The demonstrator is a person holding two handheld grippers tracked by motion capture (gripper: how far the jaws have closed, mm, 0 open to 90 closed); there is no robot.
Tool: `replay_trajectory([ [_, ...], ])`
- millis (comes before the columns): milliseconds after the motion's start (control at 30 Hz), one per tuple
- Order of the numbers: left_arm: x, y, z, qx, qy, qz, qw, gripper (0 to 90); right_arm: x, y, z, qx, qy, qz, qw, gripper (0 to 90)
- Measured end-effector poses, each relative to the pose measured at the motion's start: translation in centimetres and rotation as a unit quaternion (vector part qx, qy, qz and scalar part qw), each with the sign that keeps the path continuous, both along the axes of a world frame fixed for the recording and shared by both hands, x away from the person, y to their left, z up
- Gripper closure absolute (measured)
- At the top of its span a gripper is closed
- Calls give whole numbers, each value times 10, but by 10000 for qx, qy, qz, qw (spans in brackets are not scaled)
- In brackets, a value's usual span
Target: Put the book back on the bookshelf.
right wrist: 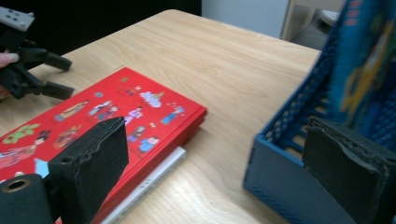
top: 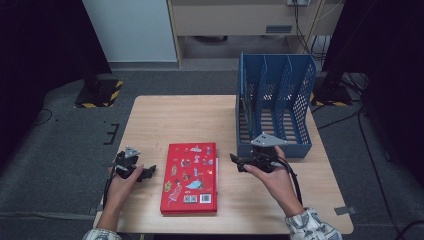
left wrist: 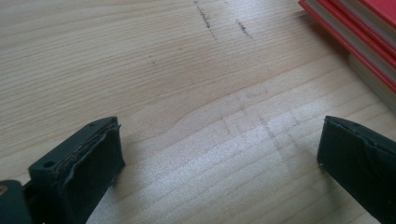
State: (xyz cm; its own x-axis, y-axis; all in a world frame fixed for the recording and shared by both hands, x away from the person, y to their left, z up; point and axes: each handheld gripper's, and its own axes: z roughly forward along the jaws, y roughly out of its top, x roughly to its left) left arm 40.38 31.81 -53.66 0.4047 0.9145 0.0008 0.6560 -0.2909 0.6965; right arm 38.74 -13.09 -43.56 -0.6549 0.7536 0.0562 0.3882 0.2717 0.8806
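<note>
On the wooden table (top: pixel 200 112), seen from the high view, the left gripper (top: pixel 148 172) sat near the left edge in the person's left hand (top: pixel 122 181), jaws pointing toward the red book (top: pixel 190 177) but stopping just short of its left side. The left gripper view showed its jaws spread wide over bare wood with nothing between them, and at the upper right corner the red book's edge (left wrist: pixel 355 35) with another book's pale page edges beneath it, which the high view barely hinted at. The red book lay flat in the middle of the table's near half, its cover dotted with small cartoon figures, on top of a thinner white-spined book (right wrist: pixel 147 184) that the right gripper view made plain. Right of the books, the right gripper (top: pixel 239 163) was held in the right hand (top: pixel 274 176), jaws also wide open and empty, aimed left toward the red book. Behind it stood a blue perforated file rack (top: pixel 274 107) with upright dividers, close against the gripper's back. In the right gripper view the rack's corner (right wrist: pixel 280 172) loomed near the right jaw.
</note>
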Motion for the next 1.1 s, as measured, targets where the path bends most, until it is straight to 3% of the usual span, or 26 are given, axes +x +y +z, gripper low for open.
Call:
replay_trajectory([
  [267,-6,-3,3,-89,-16,-48,9999,30,-13,17,-14,-123,158,205,9996,200],
  [300,-7,-3,4,-43,-28,-70,10000,30,-15,19,-15,-142,175,250,9994,200],
  [533,-18,-9,15,-241,-249,-156,9993,42,-21,32,-26,-341,252,519,9978,208],
  [800,-25,-24,26,-659,-395,-452,9960,48,-26,49,-44,-572,490,859,9935,173],
  [1100,-22,-47,25,-845,-214,-889,9922,39,-26,63,-56,-646,682,1076,9897,134],
])
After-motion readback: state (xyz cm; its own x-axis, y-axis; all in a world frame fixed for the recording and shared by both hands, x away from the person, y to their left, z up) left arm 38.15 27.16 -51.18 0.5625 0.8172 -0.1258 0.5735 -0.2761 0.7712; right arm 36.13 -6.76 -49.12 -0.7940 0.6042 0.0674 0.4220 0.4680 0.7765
